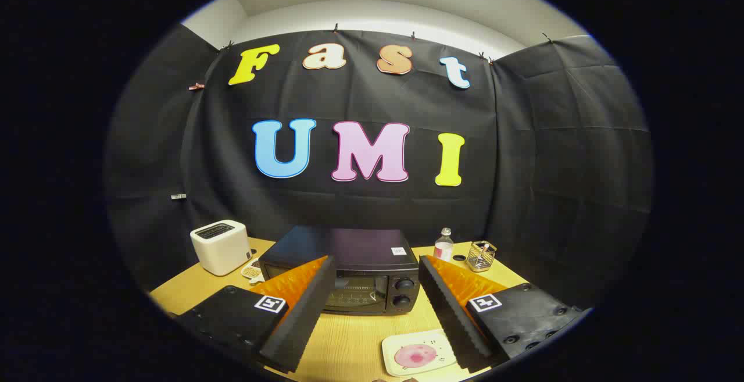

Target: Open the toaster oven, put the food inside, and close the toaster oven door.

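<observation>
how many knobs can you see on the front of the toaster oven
2. Both sit on the right side of the toaster oven front, one above the other: upper knob, lower knob. The open hand-held gripper has one finger covering the front's left part, so more may be hidden.

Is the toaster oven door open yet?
No: the toaster oven door stands closed and upright, beyond the open gripper, whose fingers hold nothing.

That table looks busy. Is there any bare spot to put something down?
Yes: bare table lies between the open gripper fingers, from the toaster oven front to the plate. It is crowded behind: white toaster one side, bottle and wire basket the other.
</observation>
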`<state>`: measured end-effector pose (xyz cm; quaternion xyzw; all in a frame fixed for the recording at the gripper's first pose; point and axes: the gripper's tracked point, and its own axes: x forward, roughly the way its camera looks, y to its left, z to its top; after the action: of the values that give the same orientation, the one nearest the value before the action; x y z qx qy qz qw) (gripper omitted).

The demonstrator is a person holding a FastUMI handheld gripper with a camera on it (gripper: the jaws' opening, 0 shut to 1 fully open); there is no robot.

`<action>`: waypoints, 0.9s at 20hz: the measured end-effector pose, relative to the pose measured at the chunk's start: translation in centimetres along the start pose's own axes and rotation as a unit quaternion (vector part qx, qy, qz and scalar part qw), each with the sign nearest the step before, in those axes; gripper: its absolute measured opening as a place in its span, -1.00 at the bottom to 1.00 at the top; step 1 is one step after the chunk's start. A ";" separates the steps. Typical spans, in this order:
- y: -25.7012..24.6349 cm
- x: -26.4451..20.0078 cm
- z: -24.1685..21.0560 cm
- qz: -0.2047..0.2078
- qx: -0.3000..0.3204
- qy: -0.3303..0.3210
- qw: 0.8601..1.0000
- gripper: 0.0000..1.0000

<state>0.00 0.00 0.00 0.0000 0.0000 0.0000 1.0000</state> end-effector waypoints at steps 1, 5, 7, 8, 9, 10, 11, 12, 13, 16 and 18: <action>0.0 0.0 0.0 -0.002 -0.001 0.000 1.000 0.95; 0.7 -0.1 -1.0 0.003 -0.004 0.021 1.000 0.95; 1.1 -0.1 -1.1 0.007 0.002 0.024 1.000 0.95; 1.3 -0.1 -1.0 0.009 0.002 0.025 1.000 0.94; 1.5 -0.2 -1.0 0.012 0.002 0.025 1.000 0.94; 1.7 -0.2 -0.9 0.014 0.003 0.025 1.000 0.95; 2.0 -0.2 -0.9 0.016 0.003 0.024 1.000 0.95; 2.2 -0.2 -1.0 0.018 0.004 0.025 1.000 0.95; 2.5 -0.1 -0.9 0.021 0.007 0.026 0.999 0.95; 3.2 -0.1 -0.5 0.025 0.010 0.021 0.999 0.95; 3.8 0.0 -0.6 0.029 0.013 0.023 0.999 0.95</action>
<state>-0.03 3.76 -0.65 0.0126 0.0228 0.0293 0.9992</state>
